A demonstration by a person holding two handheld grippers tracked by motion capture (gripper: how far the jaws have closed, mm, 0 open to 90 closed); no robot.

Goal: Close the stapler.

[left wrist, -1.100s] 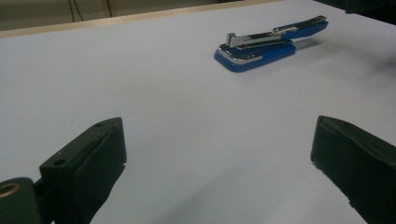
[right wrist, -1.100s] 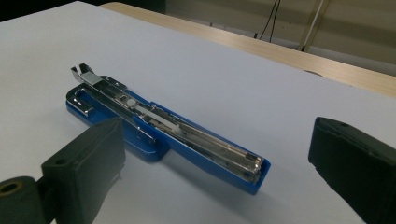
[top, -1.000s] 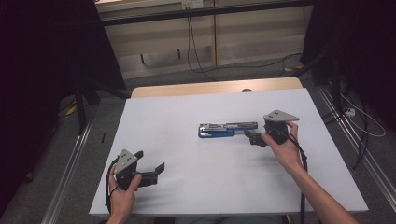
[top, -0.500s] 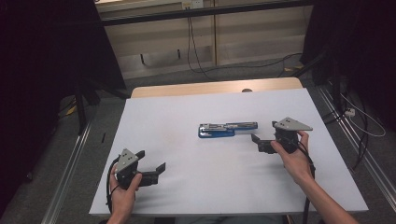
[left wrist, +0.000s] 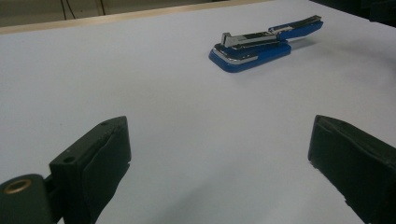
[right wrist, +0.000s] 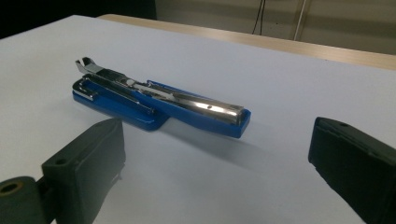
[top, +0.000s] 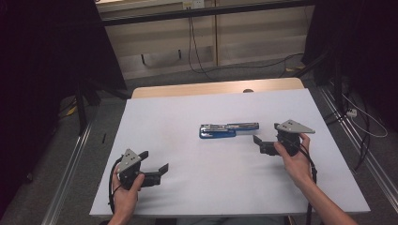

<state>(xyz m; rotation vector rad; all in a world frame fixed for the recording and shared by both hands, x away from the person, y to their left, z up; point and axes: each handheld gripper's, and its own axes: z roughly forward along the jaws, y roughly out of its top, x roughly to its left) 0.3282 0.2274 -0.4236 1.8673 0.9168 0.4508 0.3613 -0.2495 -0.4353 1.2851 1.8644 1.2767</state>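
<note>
White table (top: 187, 117) fills mid-frame, wooden edge at far side. Blue stapler (top: 228, 130) lies flat near table center, untouched. Right gripper (top: 264, 145) just beside its right end, jaws spread. Left gripper (top: 157, 161) near front-left, well apart, jaws spread too.

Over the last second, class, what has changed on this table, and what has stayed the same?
The right gripper has drawn back from the blue stapler's right end toward the table's right side, its jaws open and empty. The stapler lies where it was. The left gripper has stayed put near the front left, jaws open.
</note>
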